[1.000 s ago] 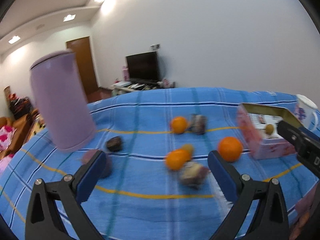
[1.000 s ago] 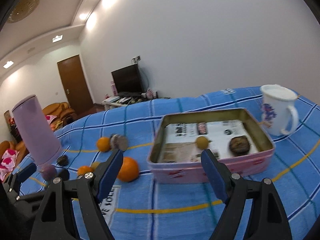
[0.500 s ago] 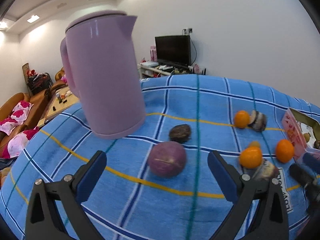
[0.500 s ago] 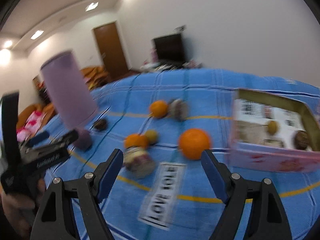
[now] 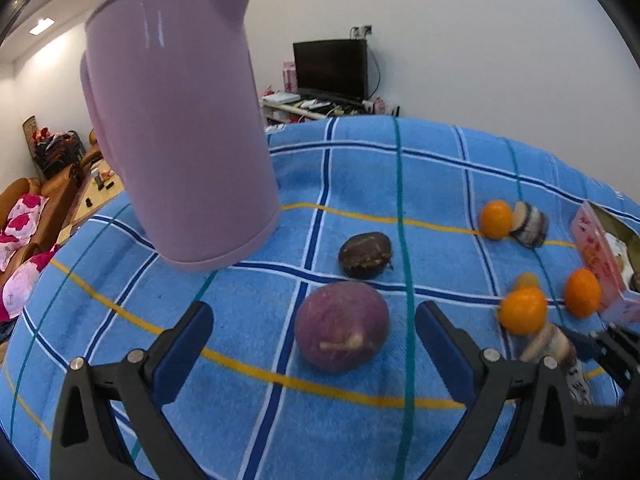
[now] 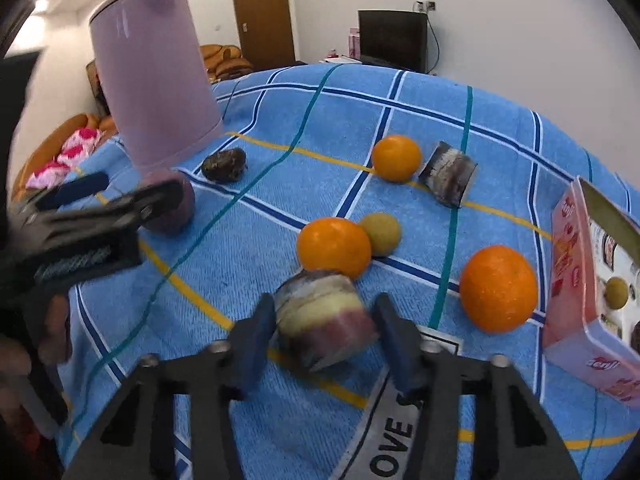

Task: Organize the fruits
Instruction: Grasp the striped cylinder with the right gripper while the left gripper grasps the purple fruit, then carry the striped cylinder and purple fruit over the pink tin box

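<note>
My left gripper (image 5: 314, 336) is open, its fingers on either side of a round purple fruit (image 5: 342, 326) on the blue checked cloth (image 5: 360, 168); it also shows in the right wrist view (image 6: 120, 196). My right gripper (image 6: 326, 332) has closed in around a striped fruit chunk (image 6: 326, 324), its pads at the chunk's sides. Three oranges (image 6: 334, 246) (image 6: 498, 288) (image 6: 396, 157), a small yellow fruit (image 6: 380, 232), a dark wrinkled fruit (image 6: 224, 164) and a second striped chunk (image 6: 448, 178) lie on the cloth. A pink tin (image 6: 576, 280) at the right holds a yellow and a dark fruit.
A tall lilac kettle (image 5: 176, 132) stands at the back left of the cloth, close behind the purple fruit. A sofa with pink cushions (image 5: 24, 224) lies beyond the table's left edge. A TV (image 5: 332, 66) stands against the far wall.
My left gripper swung left and came down around the purple fruit. My right gripper left the tin, dropped to the striped chunk and narrowed its jaws around it.
</note>
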`<state>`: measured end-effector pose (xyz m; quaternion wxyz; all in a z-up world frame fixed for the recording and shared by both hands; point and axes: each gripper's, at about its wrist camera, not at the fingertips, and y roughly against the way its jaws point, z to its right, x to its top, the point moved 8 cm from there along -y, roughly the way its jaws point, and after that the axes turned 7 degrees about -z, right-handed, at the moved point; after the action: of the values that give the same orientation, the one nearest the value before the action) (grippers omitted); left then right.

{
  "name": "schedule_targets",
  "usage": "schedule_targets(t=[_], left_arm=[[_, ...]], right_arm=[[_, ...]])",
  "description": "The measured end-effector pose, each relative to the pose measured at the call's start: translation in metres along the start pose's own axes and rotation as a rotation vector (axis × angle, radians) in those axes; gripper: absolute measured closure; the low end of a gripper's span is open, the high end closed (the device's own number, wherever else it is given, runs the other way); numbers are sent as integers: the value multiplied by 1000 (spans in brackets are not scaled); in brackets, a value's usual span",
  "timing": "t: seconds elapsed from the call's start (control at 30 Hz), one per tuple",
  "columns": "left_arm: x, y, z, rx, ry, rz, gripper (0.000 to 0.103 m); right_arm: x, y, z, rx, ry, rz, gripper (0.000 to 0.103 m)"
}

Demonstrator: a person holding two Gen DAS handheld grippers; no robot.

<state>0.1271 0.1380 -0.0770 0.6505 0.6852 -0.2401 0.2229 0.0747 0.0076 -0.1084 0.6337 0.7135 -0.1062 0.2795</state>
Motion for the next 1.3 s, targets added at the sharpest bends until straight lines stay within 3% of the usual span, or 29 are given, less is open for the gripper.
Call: schedule_targets(t=[0.1,0.17,0.23,0.3,0.5,0.77,0.93,1.3], left_arm=[[-2,-10,-2,3,13,-22,14],[-5,-16,1,-46,22,-40,23],[-7,-16,6,-97,22,-48,40],[-8,-13,11,-105,0,-39,48],[-7,-5,10,-73,8,-8,48],[-1,41,4,-113,89,167,48],[14,68,35,-135,37,222,48],[12,87,113,-166,-54,263,48]], right_arm=[[-6,4,-1,-3,13,2,54],[-9,8,1,11,2,7,54],[-11,15,4,39,-19,33,54],[-11,26,7,64,-41,82,54],[-11,58,21,116,-106,238,54],[-2,89,28,100,-119,378,54],[3,102,37,83,-124,425,54],[-10,124,84,-87,-151,461,54]])
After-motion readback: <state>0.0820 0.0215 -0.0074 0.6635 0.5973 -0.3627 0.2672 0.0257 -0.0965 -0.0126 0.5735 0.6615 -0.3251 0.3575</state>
